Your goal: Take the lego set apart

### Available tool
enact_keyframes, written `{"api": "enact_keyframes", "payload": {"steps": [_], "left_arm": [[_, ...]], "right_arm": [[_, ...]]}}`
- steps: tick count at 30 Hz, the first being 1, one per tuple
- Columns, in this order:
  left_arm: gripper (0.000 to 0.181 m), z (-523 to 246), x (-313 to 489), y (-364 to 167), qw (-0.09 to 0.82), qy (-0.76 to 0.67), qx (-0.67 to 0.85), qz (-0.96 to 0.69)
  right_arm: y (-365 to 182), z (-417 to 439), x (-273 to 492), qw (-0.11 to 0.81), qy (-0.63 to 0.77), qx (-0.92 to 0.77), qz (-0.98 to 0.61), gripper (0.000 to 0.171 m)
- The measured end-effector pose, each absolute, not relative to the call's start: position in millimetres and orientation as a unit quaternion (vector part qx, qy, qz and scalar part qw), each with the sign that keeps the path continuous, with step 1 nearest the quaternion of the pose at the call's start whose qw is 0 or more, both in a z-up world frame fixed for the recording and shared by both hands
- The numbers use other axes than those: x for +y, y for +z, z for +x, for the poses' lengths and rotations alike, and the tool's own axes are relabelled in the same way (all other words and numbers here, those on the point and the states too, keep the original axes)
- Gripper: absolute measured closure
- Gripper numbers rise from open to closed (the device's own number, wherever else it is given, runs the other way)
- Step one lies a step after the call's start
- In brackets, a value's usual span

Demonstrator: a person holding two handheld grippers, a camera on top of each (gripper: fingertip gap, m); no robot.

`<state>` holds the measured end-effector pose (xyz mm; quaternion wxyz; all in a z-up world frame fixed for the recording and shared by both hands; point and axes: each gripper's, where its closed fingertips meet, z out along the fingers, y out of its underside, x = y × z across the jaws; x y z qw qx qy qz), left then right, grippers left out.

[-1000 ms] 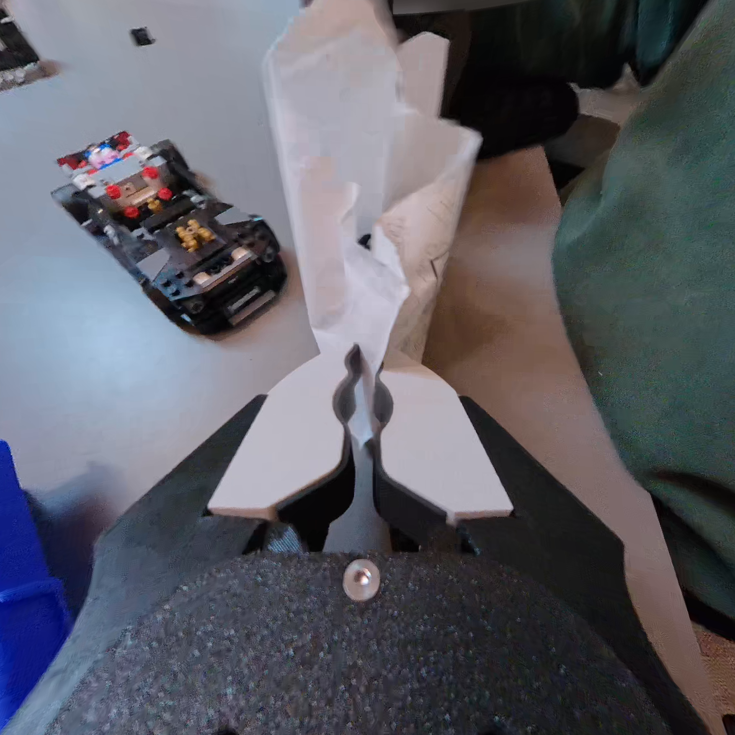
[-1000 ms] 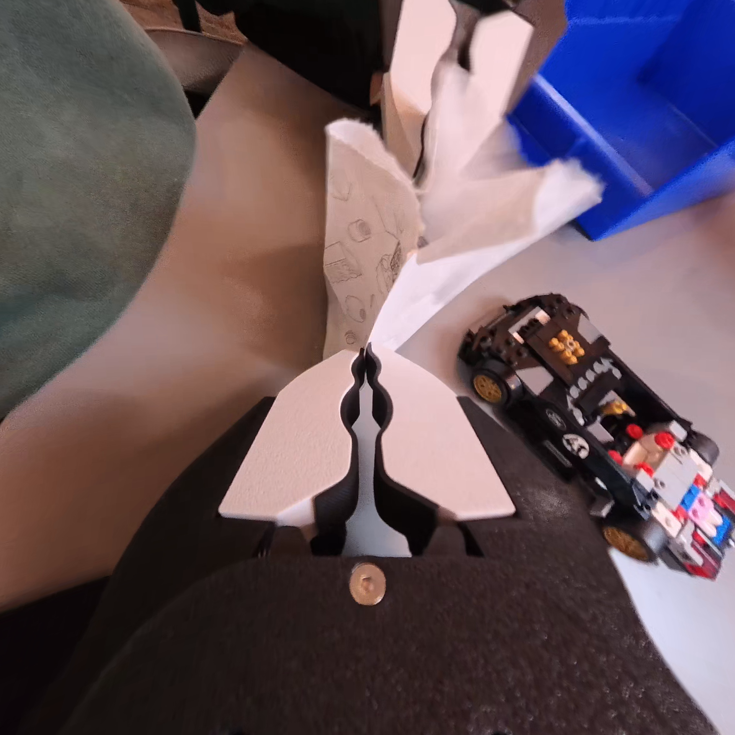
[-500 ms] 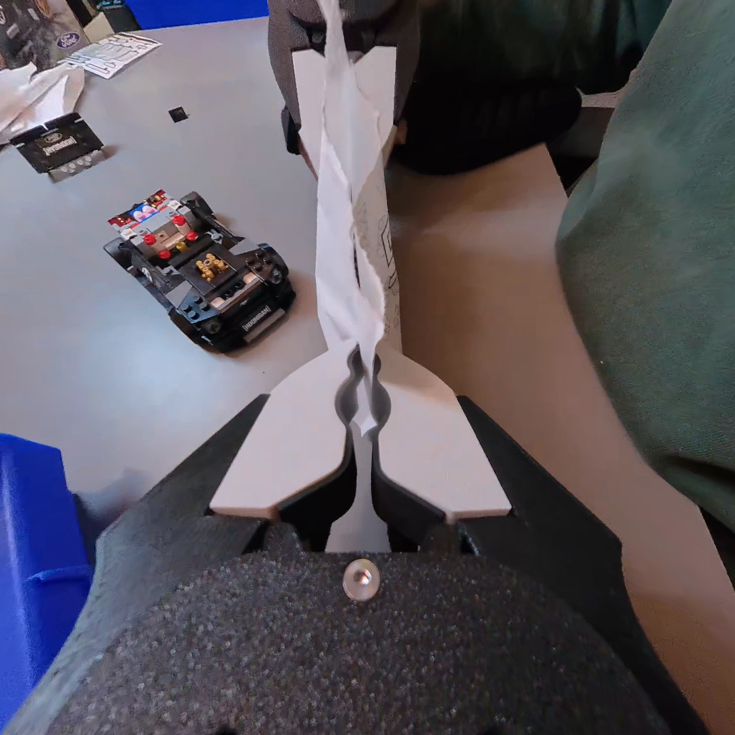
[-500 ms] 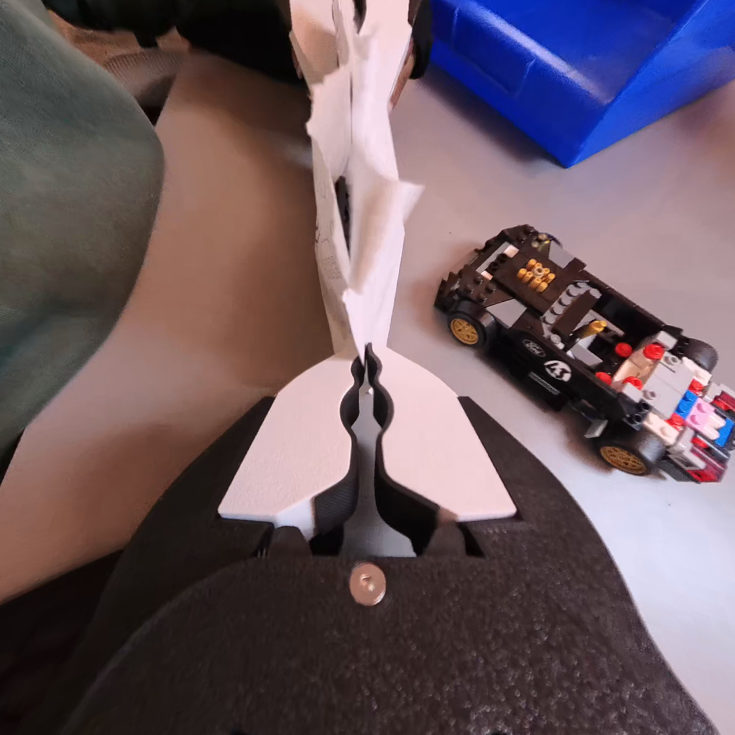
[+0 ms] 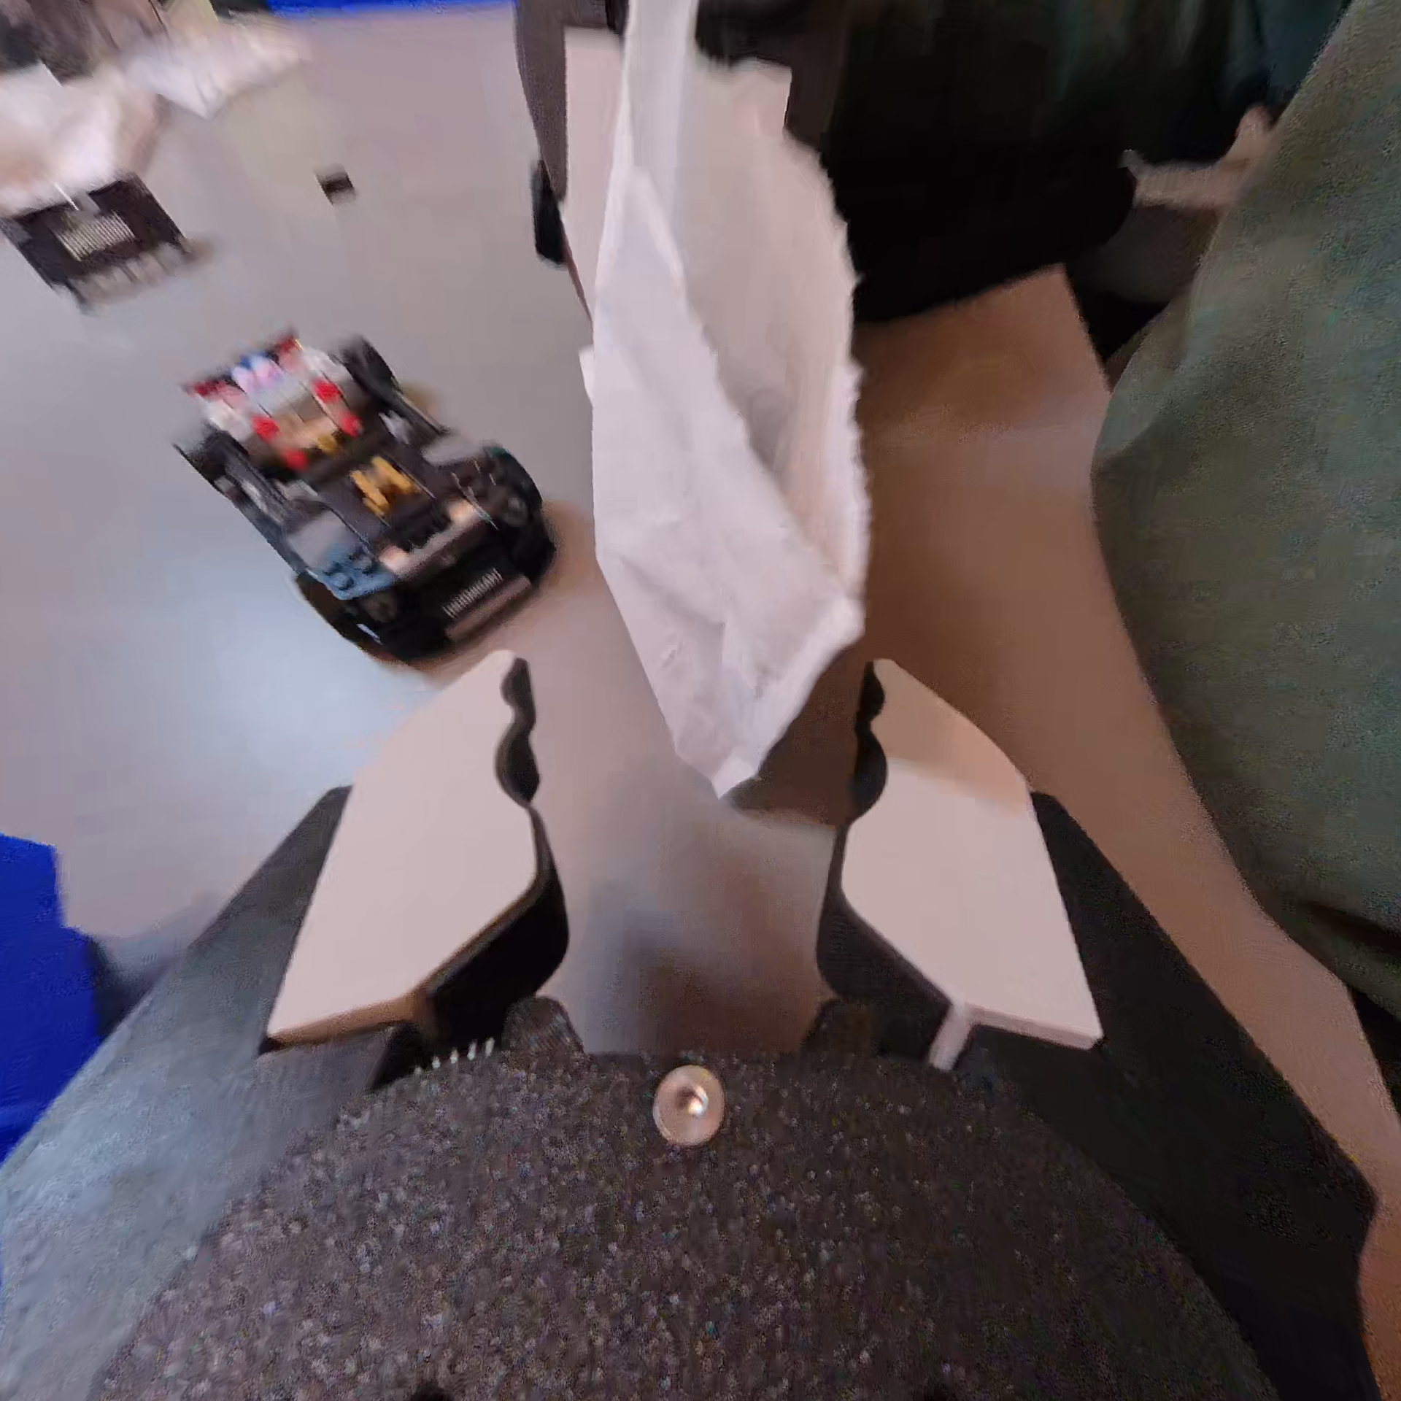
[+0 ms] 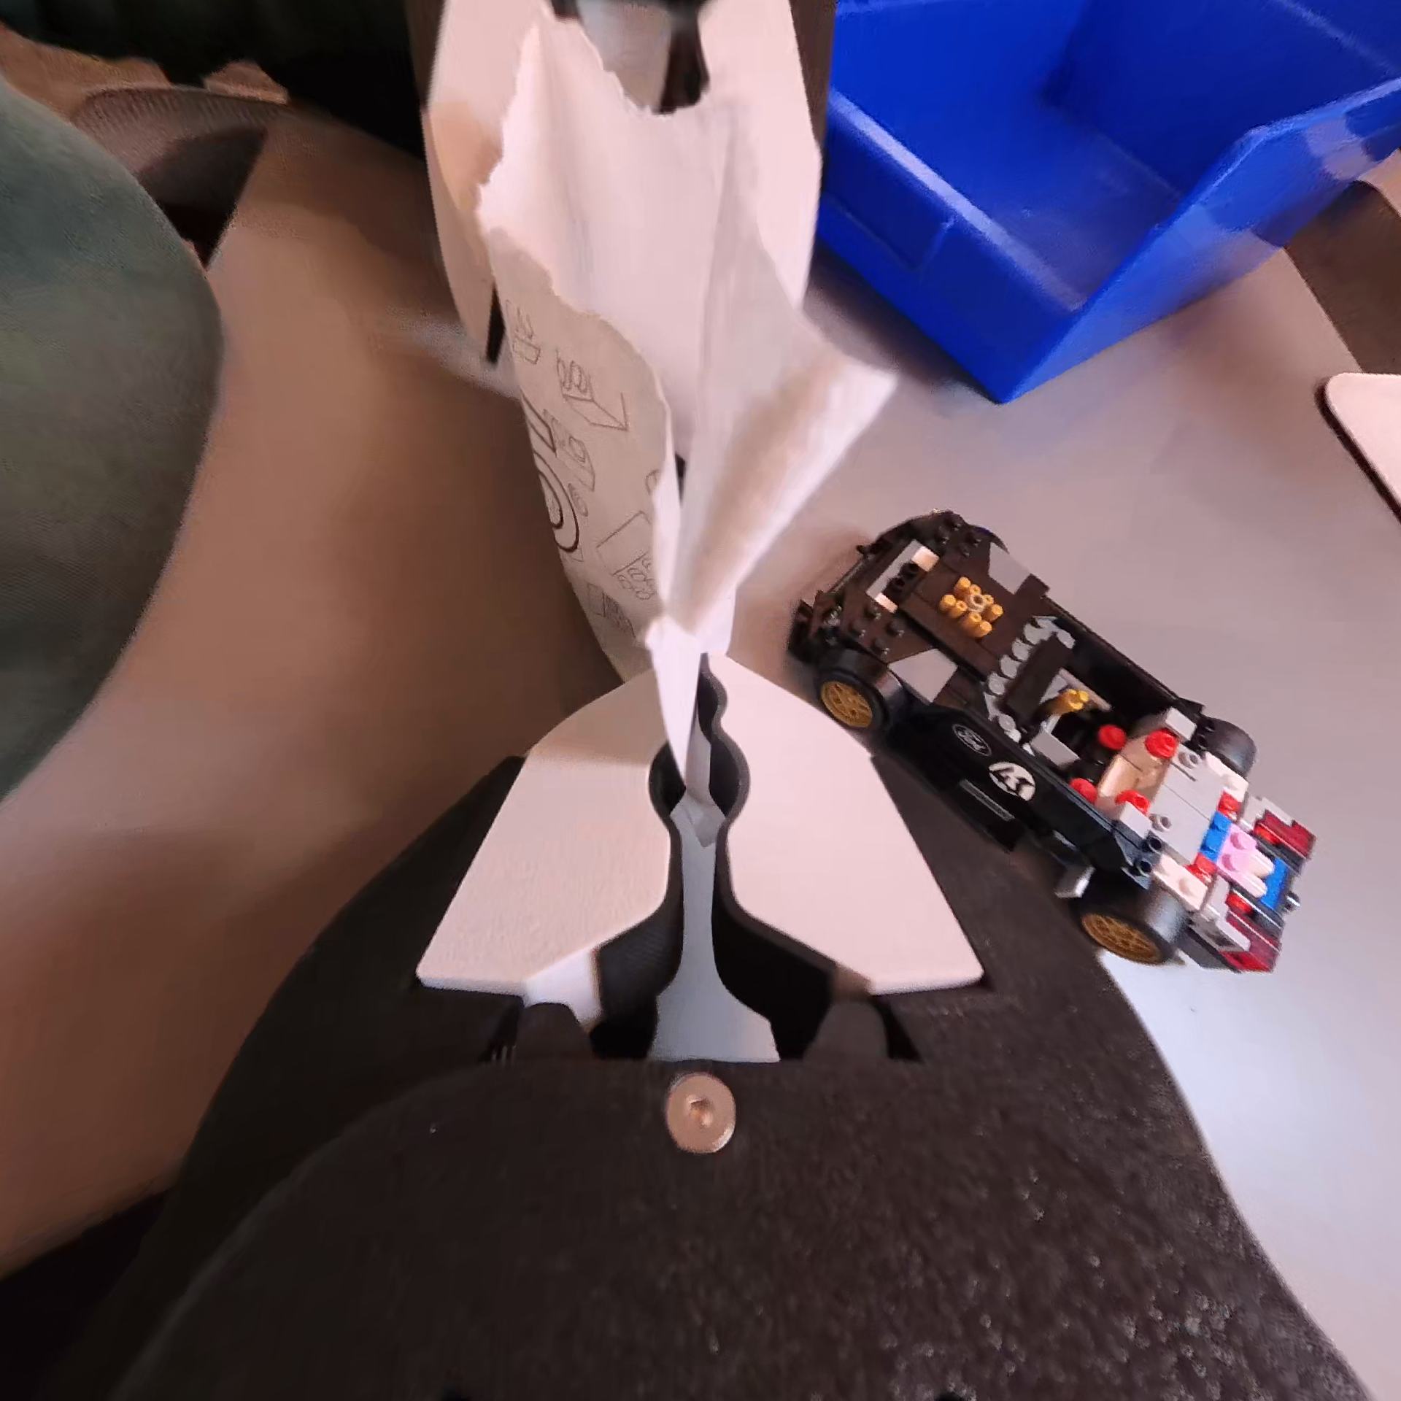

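The black lego car (image 5: pixel 364 500) with gold-hubbed wheels and coloured bricks at its rear stands on the grey table; it also shows in the right wrist view (image 6: pixel 1046 743). My left gripper (image 5: pixel 694 667) is open, and the lower end of a torn white paper bag (image 5: pixel 713 455) hangs loose between its fingers. My right gripper (image 6: pixel 701 675) is shut on the other end of the paper bag (image 6: pixel 644 265), which has brick drawings on one side. Both grippers are held above the table's near edge, apart from the car.
A blue bin (image 6: pixel 1099 189) stands behind the car, with its corner in the left wrist view (image 5: pixel 30 985). A black plate piece (image 5: pixel 91 235), a small black piece (image 5: pixel 336 182) and white papers lie farther off. A person in green clothing (image 5: pixel 1251 531) is close by. My right fingertips sit around 10 cm from my left ones.
My left gripper has opened and let go of the paper bag. My right gripper still grips it. The bag now hangs loose instead of stretched between the two.
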<state>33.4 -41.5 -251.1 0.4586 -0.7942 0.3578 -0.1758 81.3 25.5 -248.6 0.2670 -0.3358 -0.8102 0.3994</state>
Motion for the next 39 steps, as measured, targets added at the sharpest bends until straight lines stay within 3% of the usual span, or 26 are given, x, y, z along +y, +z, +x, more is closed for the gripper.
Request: {"api": "enact_keyframes", "payload": {"steps": [2,4,6,13,14,15,17,18,21,28,31,33,37,39], "left_arm": [[0.102,45,-40,-268,0.427,-0.161,0.385,-0.802],[0.144,49,-38,-273,0.415,-0.127,0.415,-0.8],[0.158,41,-34,-268,0.424,-0.106,0.414,-0.799],[0.163,43,-44,-267,0.421,-0.14,0.426,-0.789],[0.163,41,-44,-269,0.42,-0.139,0.424,-0.79],[0.163,41,-45,-268,0.423,-0.146,0.419,-0.79],[0.164,46,-46,-265,0.43,-0.171,0.411,-0.786],[0.164,47,-45,-263,0.433,-0.171,0.412,-0.783],[0.165,44,-44,-258,0.444,-0.171,0.412,-0.777],[0.162,44,-43,-251,0.456,-0.19,0.389,-0.778],[0.132,50,-39,-254,0.466,-0.185,0.378,-0.778],[0.154,57,-39,-257,0.458,-0.171,0.397,-0.777],[0.164,54,-43,-258,0.433,-0.198,0.39,-0.788],[0.164,55,-45,-256,0.437,-0.207,0.389,-0.784]], "right_arm": [[-247,78,21,0.276,0.4,-0.809,-0.33,0.171],[-248,78,21,0.275,0.392,-0.814,-0.329,0.171],[-248,83,24,0.262,0.401,-0.814,-0.328,0.171],[-247,99,14,0.191,0.432,-0.819,-0.327,0.169],[-250,98,15,0.196,0.426,-0.819,-0.332,0.159],[-252,96,14,0.198,0.425,-0.818,-0.334,0.138],[-258,94,5,0.191,0.42,-0.823,-0.331,0.128],[-262,92,2,0.197,0.407,-0.83,-0.326,0.129],[-258,89,1,0.214,0.403,-0.834,-0.311,0.162],[-249,88,3,0.196,0.444,-0.811,-0.326,0.163],[-249,86,2,0.198,0.443,-0.809,-0.332,0.163],[-247,85,-3,0.193,0.451,-0.806,-0.33,0.162],[-254,85,0,0.193,0.44,-0.81,-0.337,0.159],[-249,84,-1,0.202,0.448,-0.803,-0.335,0.142]]}}
